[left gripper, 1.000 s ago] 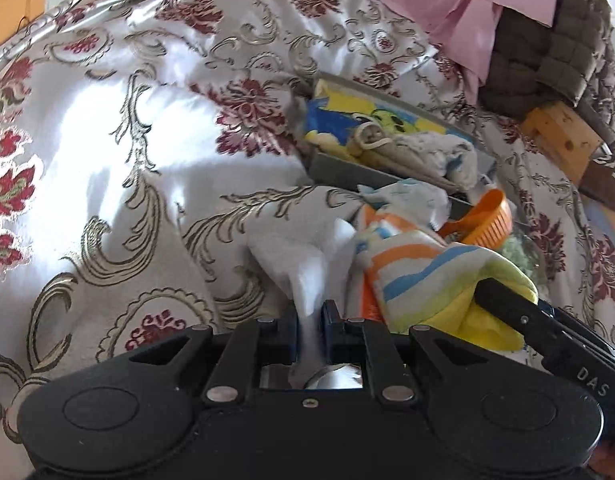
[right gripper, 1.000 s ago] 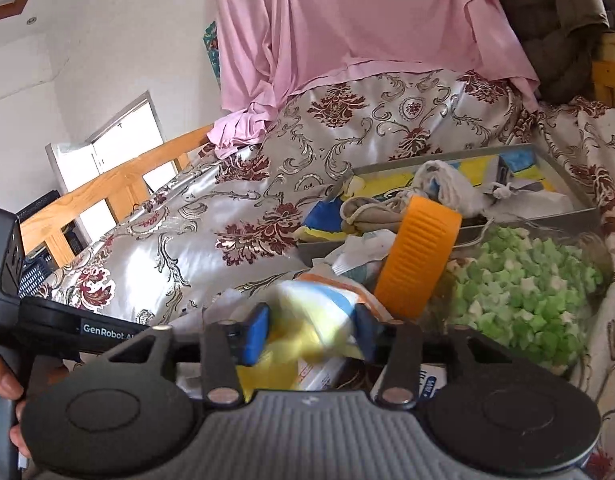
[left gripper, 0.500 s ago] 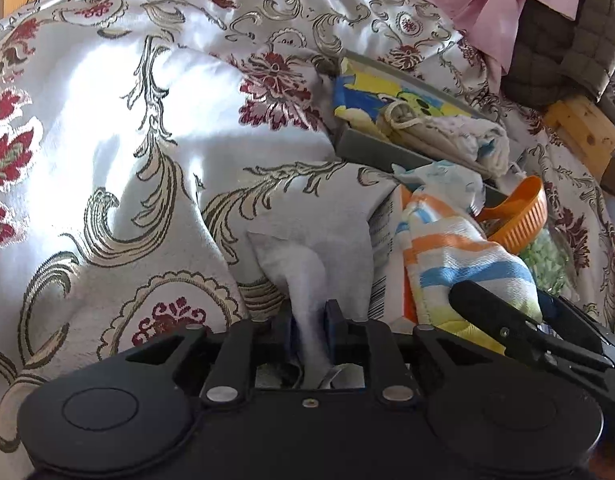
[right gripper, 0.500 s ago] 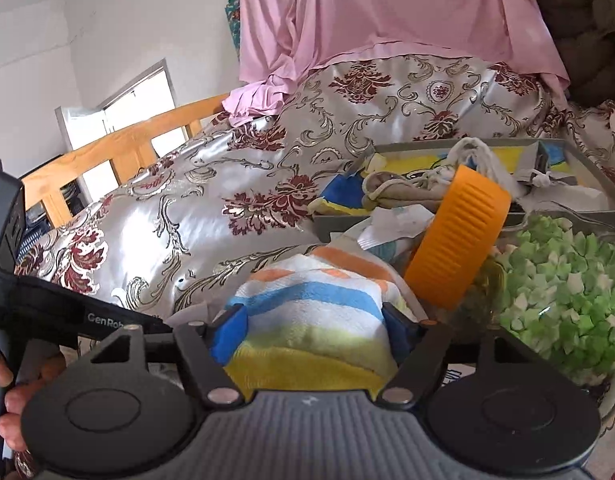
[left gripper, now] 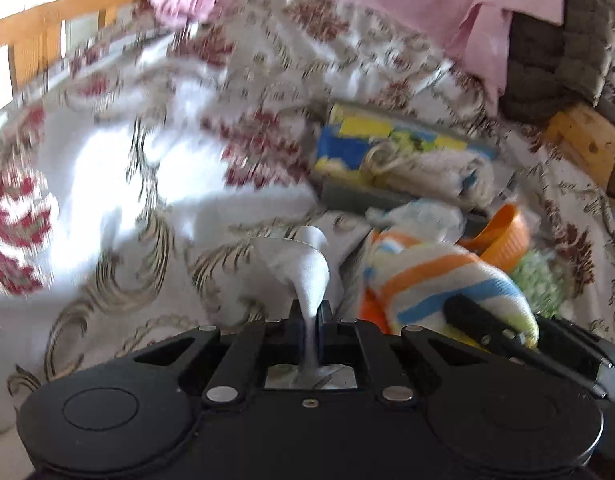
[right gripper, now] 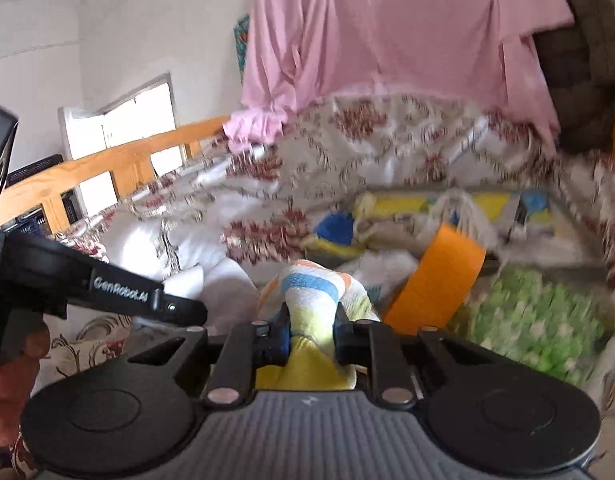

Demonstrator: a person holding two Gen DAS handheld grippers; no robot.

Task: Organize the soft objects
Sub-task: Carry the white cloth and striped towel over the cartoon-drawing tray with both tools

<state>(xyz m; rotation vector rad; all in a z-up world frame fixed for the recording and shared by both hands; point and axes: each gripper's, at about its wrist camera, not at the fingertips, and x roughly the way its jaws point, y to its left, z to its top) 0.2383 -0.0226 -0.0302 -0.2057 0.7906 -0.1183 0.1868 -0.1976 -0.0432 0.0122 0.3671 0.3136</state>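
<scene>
Left gripper [left gripper: 310, 322] pinched tight on thin white cloth [left gripper: 307, 268]. Right gripper [right gripper: 310, 330] closing, pads pressing striped orange-blue-yellow terry towel [right gripper: 313, 294]. Both cloths on floral bedspread [left gripper: 147, 168], just in front of the grey tray [left gripper: 359, 194]; orange lid [right gripper: 435, 284] beside towel.

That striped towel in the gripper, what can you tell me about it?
The striped towel is soft terry cloth with orange, blue, white and yellow bands, bunched into a rounded lump. The right gripper is closing on its middle, pads pressing into the cloth. It sits above the floral bedspread, beside an orange lid, with a white cloth to its left.
</scene>
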